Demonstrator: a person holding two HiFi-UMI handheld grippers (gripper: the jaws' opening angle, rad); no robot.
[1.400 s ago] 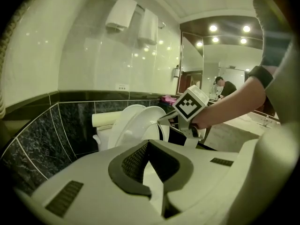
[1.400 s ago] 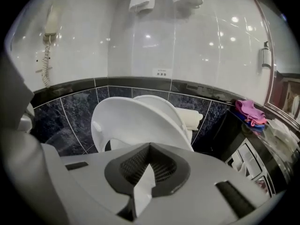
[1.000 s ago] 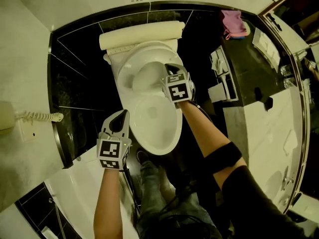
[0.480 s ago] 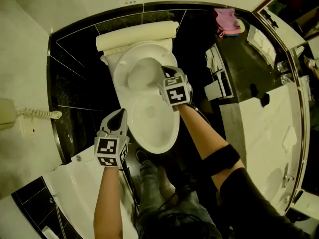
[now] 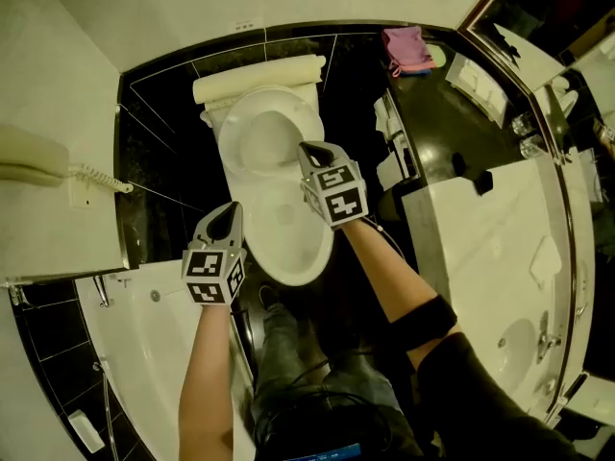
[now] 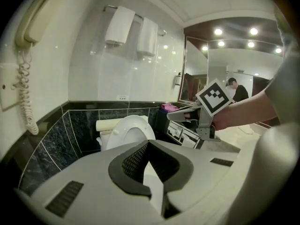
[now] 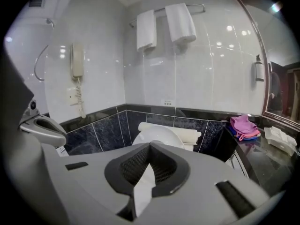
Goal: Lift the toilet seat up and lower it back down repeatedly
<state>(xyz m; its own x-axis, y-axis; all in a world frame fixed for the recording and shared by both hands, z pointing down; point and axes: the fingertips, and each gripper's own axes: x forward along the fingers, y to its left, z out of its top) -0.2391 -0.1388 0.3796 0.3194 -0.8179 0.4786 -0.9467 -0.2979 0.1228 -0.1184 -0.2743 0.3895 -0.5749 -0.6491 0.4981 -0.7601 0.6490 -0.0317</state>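
The left gripper [image 5: 226,221] hovers off the left flank of the bowl [image 5: 288,248]. Its fingers are clenched on nothing, and it touches neither the rim nor the seat. From its own view the toilet lies ahead and slightly left of where it points.

The toilet seat [image 5: 229,140] stands raised in the middle, tipped back against the tank [image 5: 258,77], with the bowl open below it. Its long axis runs up from the hinge at the back of the bowl, so the free front edge is now the top edge, on the far side from the person.

The right gripper [image 5: 312,154] is the nearer of the two. In the head view its tip sits just beside the right edge of the raised seat, though I cannot tell whether it touches. Its fingers are also pressed together with nothing between them.

Judging from this, the seat is at the top of a cycle and is due to come down. The right gripper would need to reach forward to that top edge and draw it back towards the person. The left gripper is further away and low by the bowl's side.
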